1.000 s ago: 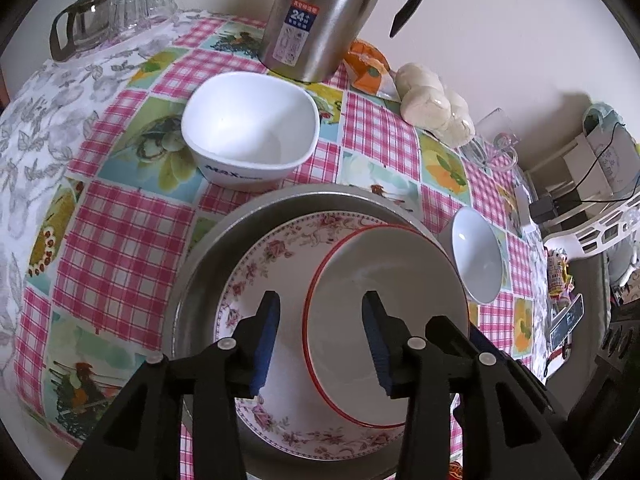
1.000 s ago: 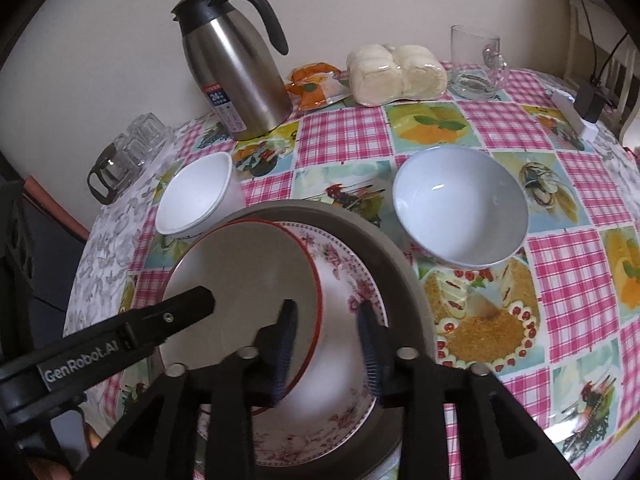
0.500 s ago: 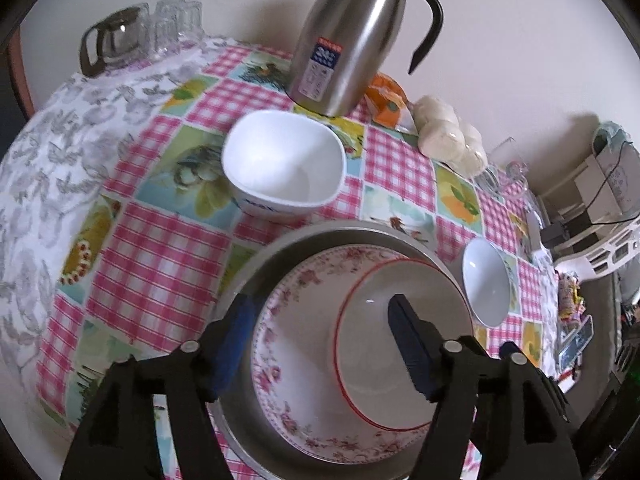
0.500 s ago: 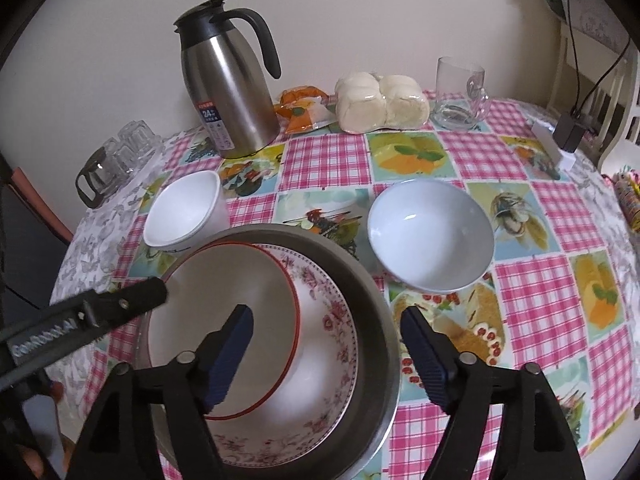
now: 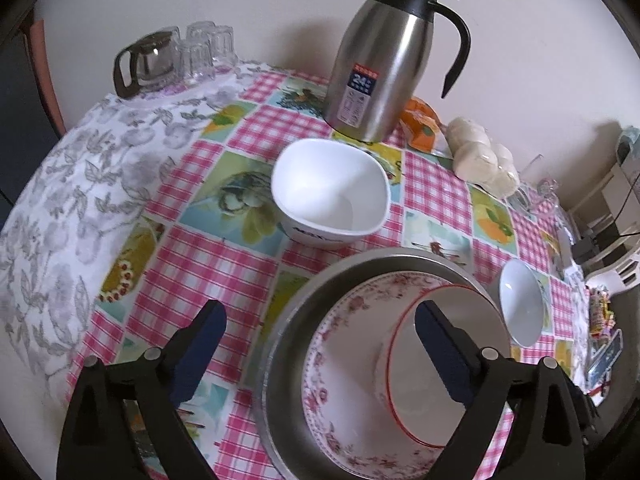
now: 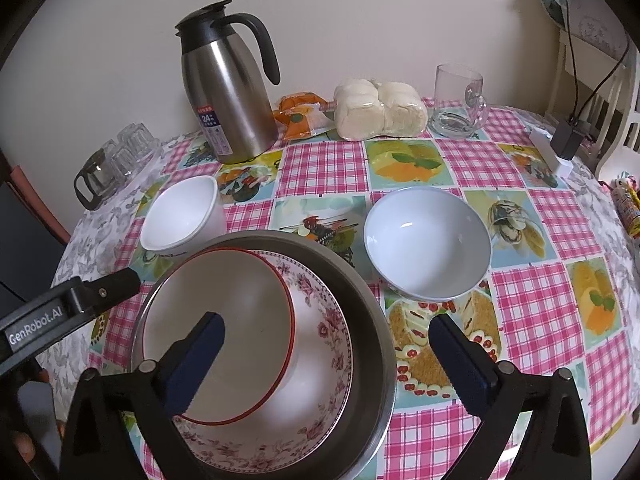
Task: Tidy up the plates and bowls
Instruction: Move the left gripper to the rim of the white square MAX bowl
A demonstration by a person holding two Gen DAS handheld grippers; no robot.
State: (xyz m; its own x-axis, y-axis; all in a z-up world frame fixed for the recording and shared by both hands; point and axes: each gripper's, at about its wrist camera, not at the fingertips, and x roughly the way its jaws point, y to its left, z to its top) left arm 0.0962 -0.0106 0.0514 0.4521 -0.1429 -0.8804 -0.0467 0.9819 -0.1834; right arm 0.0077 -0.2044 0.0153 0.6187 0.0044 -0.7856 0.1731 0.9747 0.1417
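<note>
**Two nested, two still waiting**

Both grippers hang over the steel basin [image 6: 360, 280], and both have just been opening — left gripper [image 5: 320, 344] and right gripper [image 6: 326, 350] now stand with jaws spread wide, released, nothing pinched between the pads. Inside the basin sits the floral-rimmed bowl [image 6: 332, 332], and inside that rests the red-rimmed bowl [image 6: 224, 320], leaning toward the basin's left side in the right wrist view. So that stack looks set.

What's left? Judging by the surface, two pieces remain outside. The square white bowl [image 5: 330, 192] stands empty just behind the basin on its left, between it and the steel thermos jug [image 6: 228, 84]. The round white bowl [image 6: 428, 242] stands empty just beside the basin on its right. Roughly halfway, I'd say: two nested, two loose.

Further behind the basin, along the wall, a bag of buns [image 6: 380, 110] and a glass mug [image 6: 458, 100] sit well apart from the action.
</note>
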